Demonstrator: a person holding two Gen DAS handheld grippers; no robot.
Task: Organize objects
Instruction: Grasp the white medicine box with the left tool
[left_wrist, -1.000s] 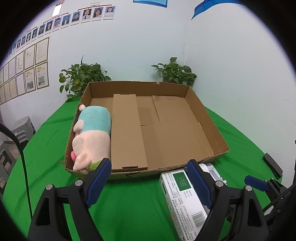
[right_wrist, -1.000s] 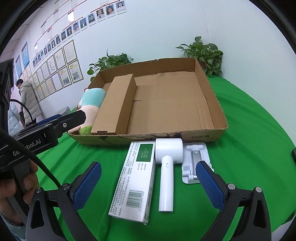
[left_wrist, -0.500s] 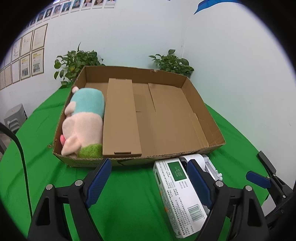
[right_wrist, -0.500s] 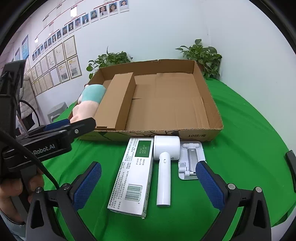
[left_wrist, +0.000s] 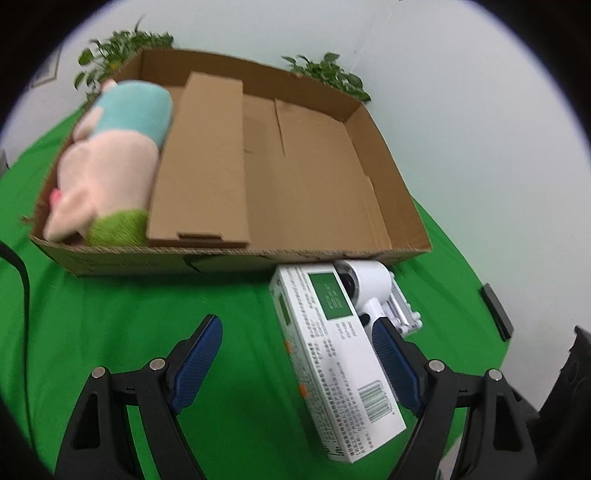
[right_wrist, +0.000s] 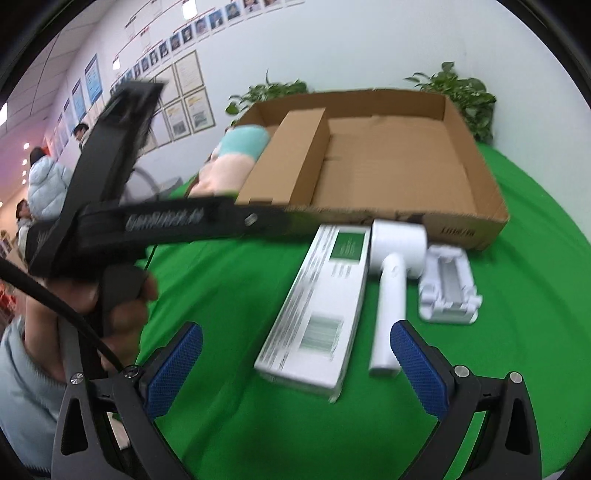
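A long white carton with a green label (left_wrist: 332, 354) (right_wrist: 321, 302) lies on the green cloth in front of the cardboard tray (left_wrist: 413, 218) (right_wrist: 480, 177). Beside it on the right lie a white handheld device (left_wrist: 369, 286) (right_wrist: 391, 280) and a white holder (right_wrist: 448, 288). A plush pig (left_wrist: 114, 162) (right_wrist: 232, 162) lies in the tray's left compartment, next to a cardboard divider (left_wrist: 207, 162). My left gripper (left_wrist: 297, 360) is open and empty, its right finger over the carton's edge. My right gripper (right_wrist: 295, 363) is open and empty, just in front of the carton.
The left gripper's black body and the hand holding it (right_wrist: 122, 236) cross the left of the right wrist view. Potted plants (right_wrist: 458, 92) stand behind the tray by the wall. A black object (left_wrist: 496, 312) lies at the cloth's right edge. People stand far left.
Both grippers have moved closer and lower toward the carton. The left gripper has swung right, and its body now shows large in the right wrist view. The objects have not moved.
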